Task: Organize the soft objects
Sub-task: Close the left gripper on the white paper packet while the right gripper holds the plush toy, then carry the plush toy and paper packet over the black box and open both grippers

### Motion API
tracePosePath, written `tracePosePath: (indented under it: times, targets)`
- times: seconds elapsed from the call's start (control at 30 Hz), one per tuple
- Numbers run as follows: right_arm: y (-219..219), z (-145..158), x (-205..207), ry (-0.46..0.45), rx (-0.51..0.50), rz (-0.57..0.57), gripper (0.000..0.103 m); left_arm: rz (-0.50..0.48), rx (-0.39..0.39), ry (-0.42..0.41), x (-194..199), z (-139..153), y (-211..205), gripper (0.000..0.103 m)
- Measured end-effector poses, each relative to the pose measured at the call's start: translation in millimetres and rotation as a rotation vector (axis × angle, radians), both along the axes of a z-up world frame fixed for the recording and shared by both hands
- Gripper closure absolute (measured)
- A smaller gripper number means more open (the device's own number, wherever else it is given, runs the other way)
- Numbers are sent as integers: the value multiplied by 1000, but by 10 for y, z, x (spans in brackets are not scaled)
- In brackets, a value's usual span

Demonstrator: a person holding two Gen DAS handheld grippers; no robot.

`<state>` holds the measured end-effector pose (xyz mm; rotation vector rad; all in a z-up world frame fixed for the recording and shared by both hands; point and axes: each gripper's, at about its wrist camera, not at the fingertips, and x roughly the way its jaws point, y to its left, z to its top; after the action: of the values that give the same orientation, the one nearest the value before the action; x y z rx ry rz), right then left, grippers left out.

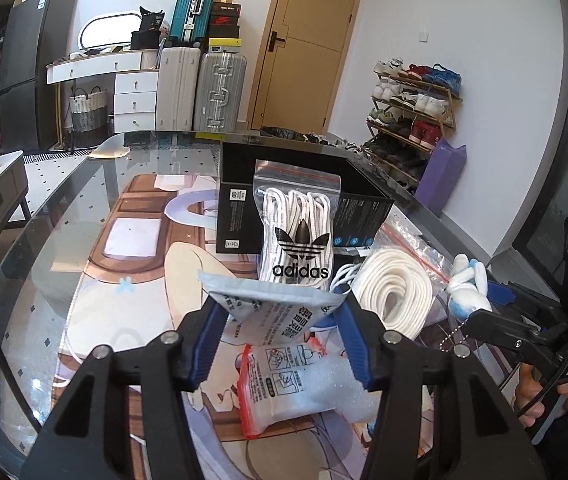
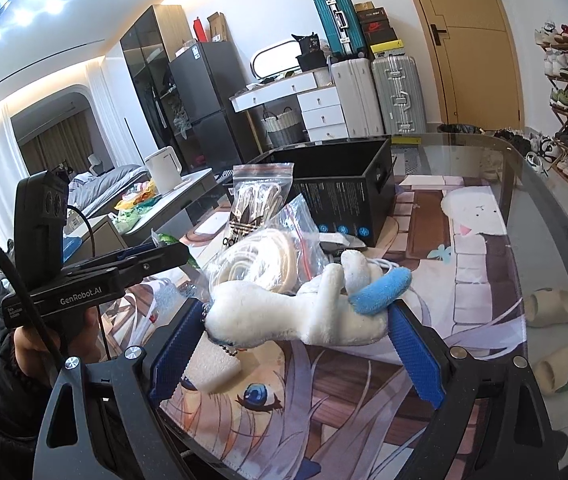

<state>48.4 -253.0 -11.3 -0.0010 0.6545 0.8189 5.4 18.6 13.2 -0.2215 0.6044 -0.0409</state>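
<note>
Fuzzy plush toy (image 2: 304,312) | pinched by R hand-held gripper (image 2: 296,336) | L hand-held gripper (image 1: 279,320) pinching crinkly pouch (image 1: 271,304)

Glass-topped table (image 1: 63,184) with rounded corners, printed anime mat (image 1: 131,272) covering its middle, black open box (image 1: 284,200) standing on the mat, bagged laces (image 1: 396,292), printed pouches (image 1: 284,380) before it

A white plush toy (image 2: 300,316) with a blue ear lay sideways on the mat. Behind it, bagged white laces (image 1: 298,224) stood upright beside a coiled cord bag (image 1: 396,292).
</note>
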Motion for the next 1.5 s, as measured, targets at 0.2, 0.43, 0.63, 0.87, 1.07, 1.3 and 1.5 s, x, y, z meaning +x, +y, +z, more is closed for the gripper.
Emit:
tracePosePath:
  times: [0.2, 0.43, 0.63, 0.87, 1.07, 1.3, 1.5]
  targets:
    - [-14, 97, -5, -28, 6, -2, 11, 2, 5, -20, 4, 76, 6, 50]
    - [-5, 213, 26, -53, 6, -4, 11, -5, 13, -43, 40, 171, 8, 50]
    - [70, 300, 61, -80, -3, 8, 11, -9, 33, -69, 66, 275, 20, 50]
    - [143, 422, 121, -100, -3, 15, 11, -4, 45, -92, 174, 432, 25, 50]
    - [164, 527, 179, -112, 2, 17, 11, 4, 56, -107, 247, 510, 22, 50]
    - [206, 700, 242, -137, 13, 22, 11, 9, 75, -113, 356, 576, -28, 50]
    - [290, 823, 327, -155, 15, 31, 11, 14, 91, -121, 448, 653, -28, 50]
